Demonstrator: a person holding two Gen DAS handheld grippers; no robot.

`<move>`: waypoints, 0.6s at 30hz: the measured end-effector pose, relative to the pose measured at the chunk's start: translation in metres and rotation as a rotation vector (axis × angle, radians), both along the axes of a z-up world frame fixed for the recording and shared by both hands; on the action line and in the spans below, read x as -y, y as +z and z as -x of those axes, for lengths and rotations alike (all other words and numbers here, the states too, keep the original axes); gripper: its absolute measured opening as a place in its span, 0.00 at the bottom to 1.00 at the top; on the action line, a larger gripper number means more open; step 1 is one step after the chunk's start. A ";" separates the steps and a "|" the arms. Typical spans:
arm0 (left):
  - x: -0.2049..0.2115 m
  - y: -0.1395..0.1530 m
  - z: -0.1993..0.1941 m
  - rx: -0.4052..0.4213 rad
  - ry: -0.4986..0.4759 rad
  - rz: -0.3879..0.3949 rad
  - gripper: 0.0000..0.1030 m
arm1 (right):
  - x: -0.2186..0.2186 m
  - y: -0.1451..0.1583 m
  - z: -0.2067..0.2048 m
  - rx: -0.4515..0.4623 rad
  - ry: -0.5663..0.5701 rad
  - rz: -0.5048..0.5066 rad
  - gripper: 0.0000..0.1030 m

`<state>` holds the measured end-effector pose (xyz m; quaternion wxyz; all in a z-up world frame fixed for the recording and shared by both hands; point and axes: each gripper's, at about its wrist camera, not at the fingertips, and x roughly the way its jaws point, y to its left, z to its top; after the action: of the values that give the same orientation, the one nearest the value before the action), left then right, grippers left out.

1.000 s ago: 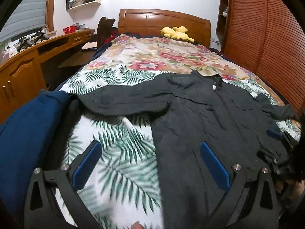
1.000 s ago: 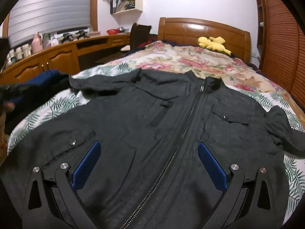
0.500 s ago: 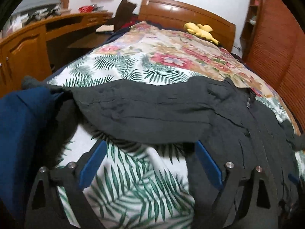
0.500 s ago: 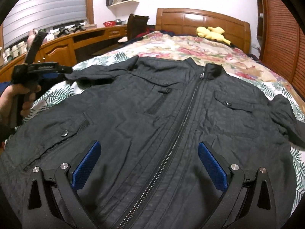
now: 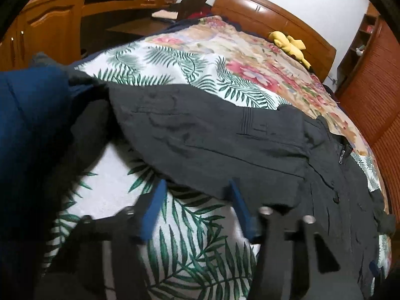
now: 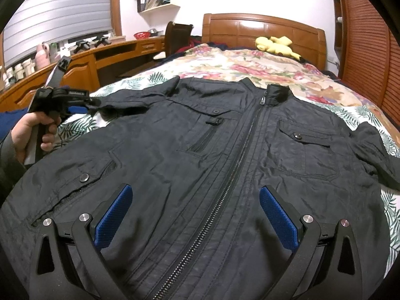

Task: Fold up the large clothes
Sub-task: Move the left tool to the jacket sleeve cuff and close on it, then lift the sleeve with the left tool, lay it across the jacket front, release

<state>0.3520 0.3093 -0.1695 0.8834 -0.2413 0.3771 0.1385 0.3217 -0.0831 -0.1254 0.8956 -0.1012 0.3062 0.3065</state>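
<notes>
A black zip-up jacket (image 6: 225, 150) lies front up and spread flat on the bed, collar toward the headboard. Its left sleeve (image 5: 212, 137) stretches across the leaf-print cover. My left gripper (image 5: 197, 200) is open, its jaws narrower than before, right at the sleeve's lower edge, with nothing between the pads. It also shows in the right wrist view (image 6: 85, 105) at the sleeve's end. My right gripper (image 6: 195, 210) is open and hovers over the jacket's lower front, astride the zipper.
A blue garment (image 5: 27, 125) lies piled at the bed's left edge. A yellow plush toy (image 6: 275, 45) rests by the wooden headboard (image 6: 262, 27). A wooden desk (image 6: 82, 67) runs along the left. A slatted wardrobe (image 6: 370, 50) stands at the right.
My left gripper has moved forward and left to the sleeve, and its jaws have narrowed. My right gripper has barely moved.
</notes>
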 end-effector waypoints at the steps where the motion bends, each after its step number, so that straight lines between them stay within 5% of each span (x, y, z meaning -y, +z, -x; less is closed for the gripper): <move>1: 0.000 -0.002 -0.002 -0.003 0.001 0.006 0.35 | -0.001 0.000 0.000 0.003 0.000 0.003 1.00; 4: 0.003 0.000 -0.006 0.000 -0.010 -0.003 0.10 | -0.002 0.000 0.002 0.012 0.002 0.007 1.00; 7: 0.014 0.010 -0.012 0.006 -0.035 -0.056 0.00 | -0.003 0.000 0.002 0.014 0.004 0.011 1.00; 11: 0.039 0.034 -0.015 0.028 -0.073 -0.186 0.00 | -0.004 0.000 0.004 0.019 0.005 0.009 1.00; 18: 0.100 0.085 -0.014 0.071 -0.225 -0.247 0.00 | -0.004 0.008 0.009 0.050 0.002 0.011 1.00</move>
<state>0.3657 0.2096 -0.0844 0.9290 -0.0921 0.3504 0.0755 0.3128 -0.0787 -0.1175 0.9021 -0.1139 0.2854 0.3030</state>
